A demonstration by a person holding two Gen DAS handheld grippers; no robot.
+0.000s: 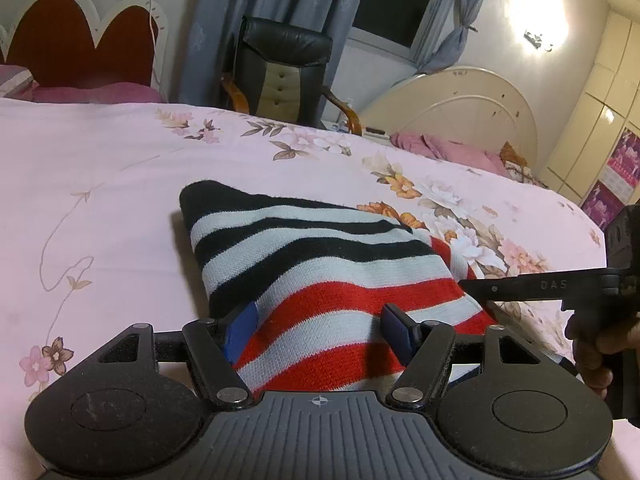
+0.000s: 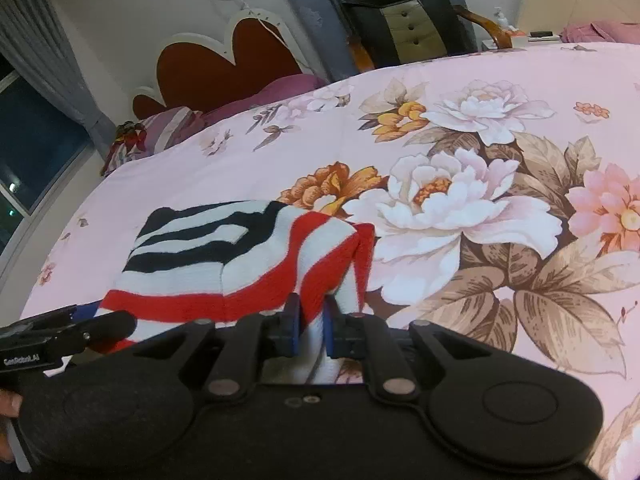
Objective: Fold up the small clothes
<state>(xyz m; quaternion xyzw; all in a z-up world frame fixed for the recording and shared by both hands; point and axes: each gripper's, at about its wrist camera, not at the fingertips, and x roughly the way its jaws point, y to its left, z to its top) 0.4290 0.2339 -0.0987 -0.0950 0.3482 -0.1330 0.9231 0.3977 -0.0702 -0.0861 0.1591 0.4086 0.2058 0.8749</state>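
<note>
Right gripper [image 2: 312, 322] at lower centre, 2 jaws nearly together, pinching raised fold of striped knit garment [image 2: 240, 256]. Garment lies left of centre on pink floral bedspread [image 2: 480, 152]: black-white stripes at far end, red-white nearer the camera. Left gripper [image 2: 68, 330] enters at lower left edge, its tip just beside garment's red edge. Heart-shaped headboard [image 2: 224, 68] upper left; black chair [image 2: 396, 12] top centre.

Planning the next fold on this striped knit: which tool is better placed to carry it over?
Right. The right tool is already pinched shut on the striped garment at its red-and-white edge. The left tool stands open with cloth between its pads, not gripped, so it would probably have to close first.
</note>
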